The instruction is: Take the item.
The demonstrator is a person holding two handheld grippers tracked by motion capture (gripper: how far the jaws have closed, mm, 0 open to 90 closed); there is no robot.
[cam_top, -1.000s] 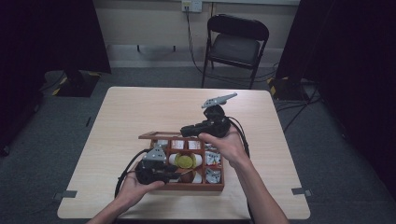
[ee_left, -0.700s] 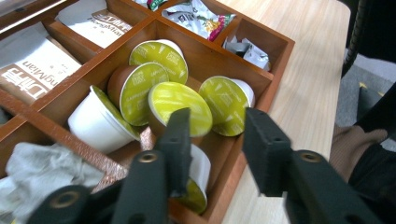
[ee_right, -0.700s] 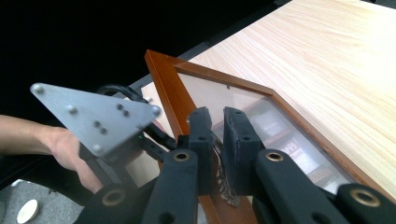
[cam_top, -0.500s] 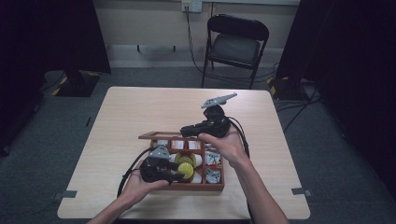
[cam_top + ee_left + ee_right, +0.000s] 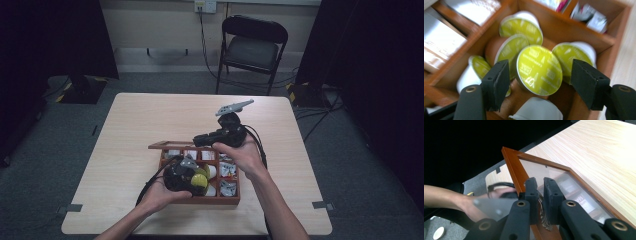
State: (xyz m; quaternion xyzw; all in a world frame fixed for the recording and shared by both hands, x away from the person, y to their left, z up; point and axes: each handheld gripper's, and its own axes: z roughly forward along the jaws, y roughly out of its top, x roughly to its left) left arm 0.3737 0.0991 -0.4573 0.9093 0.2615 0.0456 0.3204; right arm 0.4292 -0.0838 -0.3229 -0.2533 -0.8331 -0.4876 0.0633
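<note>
A light wooden table (image 5: 145, 125) is standing on a grey carpeted floor (image 5: 45, 165), its pale grain running lengthwise in the right gripper view (image 5: 599, 150). A brown wooden box (image 5: 200, 172) with compartments is sitting directly on it, toward the near edge and a little right of the middle. The box's glass-paned lid (image 5: 554, 177) is standing raised at the far side of the box. A black folding chair (image 5: 252, 45) is standing on the floor beyond the table's far edge.
</note>
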